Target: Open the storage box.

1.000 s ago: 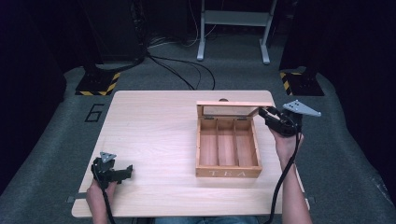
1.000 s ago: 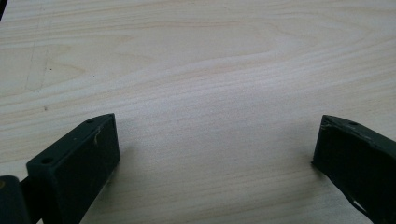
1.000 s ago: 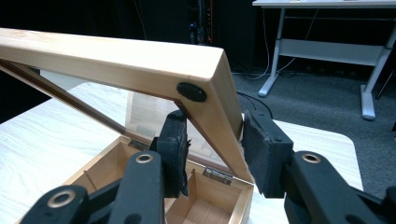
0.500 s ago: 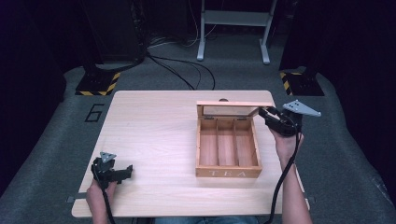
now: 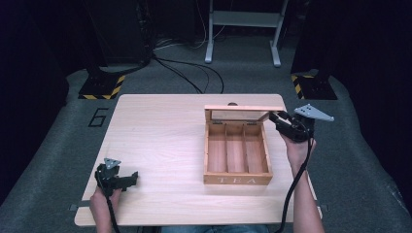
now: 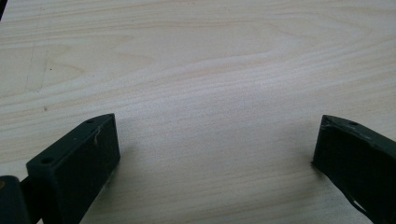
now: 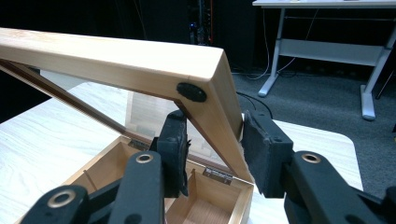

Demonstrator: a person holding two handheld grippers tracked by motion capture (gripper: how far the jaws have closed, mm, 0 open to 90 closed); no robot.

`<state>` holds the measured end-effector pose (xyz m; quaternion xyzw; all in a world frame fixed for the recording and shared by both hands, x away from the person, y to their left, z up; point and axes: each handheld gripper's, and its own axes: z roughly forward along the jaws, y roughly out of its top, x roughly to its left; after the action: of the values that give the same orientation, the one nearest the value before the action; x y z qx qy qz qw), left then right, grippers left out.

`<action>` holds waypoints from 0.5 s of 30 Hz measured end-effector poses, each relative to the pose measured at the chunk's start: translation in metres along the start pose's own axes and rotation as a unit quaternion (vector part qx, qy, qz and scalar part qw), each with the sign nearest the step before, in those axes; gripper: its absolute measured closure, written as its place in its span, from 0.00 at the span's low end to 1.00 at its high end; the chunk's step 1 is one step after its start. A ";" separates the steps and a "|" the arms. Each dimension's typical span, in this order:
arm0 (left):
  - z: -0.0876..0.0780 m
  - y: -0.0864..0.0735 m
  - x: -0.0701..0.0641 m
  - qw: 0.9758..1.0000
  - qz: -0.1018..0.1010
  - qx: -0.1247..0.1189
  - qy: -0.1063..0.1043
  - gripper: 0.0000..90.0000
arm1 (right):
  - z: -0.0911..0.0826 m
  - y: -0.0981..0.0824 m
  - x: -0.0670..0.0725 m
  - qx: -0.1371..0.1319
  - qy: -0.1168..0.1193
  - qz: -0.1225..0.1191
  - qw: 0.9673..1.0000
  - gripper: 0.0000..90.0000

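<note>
Dark room, light wood table (image 5: 160, 141), and the tea box (image 5: 237, 154) sits on its right half. Its lid (image 7: 140, 63) is propped up off the box because the right gripper (image 7: 215, 144) is clamped on the lid's side edge, holding it open. The left gripper (image 6: 215, 154) rests far off to the box's left, jaws spread wide over bare wood, holding nothing. Compared with the earlier frames nothing's budged: same lid angle, same hands.
</note>
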<state>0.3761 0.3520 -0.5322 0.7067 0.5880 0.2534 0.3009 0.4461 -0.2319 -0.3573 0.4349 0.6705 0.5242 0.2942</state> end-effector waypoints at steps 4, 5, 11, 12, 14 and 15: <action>0.000 0.000 0.000 1.000 0.000 0.000 0.000 0.00 | 0.000 0.000 0.000 0.000 0.000 0.000 1.000 0.68; 0.000 0.000 0.000 1.000 0.000 0.000 0.000 0.00 | 0.000 0.000 0.000 0.000 0.000 0.000 1.000 0.68; 0.000 0.000 0.000 1.000 0.000 0.000 0.000 0.00 | 0.000 0.000 0.000 -0.001 0.000 -0.002 1.000 0.68; 0.000 0.000 0.000 1.000 0.000 0.000 0.000 0.00 | 0.000 0.000 0.000 -0.001 0.000 -0.001 1.000 0.68; 0.000 0.000 0.000 1.000 0.000 0.000 0.000 0.00 | 0.000 0.000 0.000 -0.001 0.000 -0.001 1.000 0.68; 0.000 0.000 0.000 1.000 0.000 0.000 0.000 0.00 | 0.000 0.000 0.000 -0.001 0.000 -0.001 1.000 0.68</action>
<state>0.3761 0.3520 -0.5323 0.7067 0.5880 0.2535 0.3009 0.4461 -0.2320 -0.3575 0.4336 0.6706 0.5244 0.2954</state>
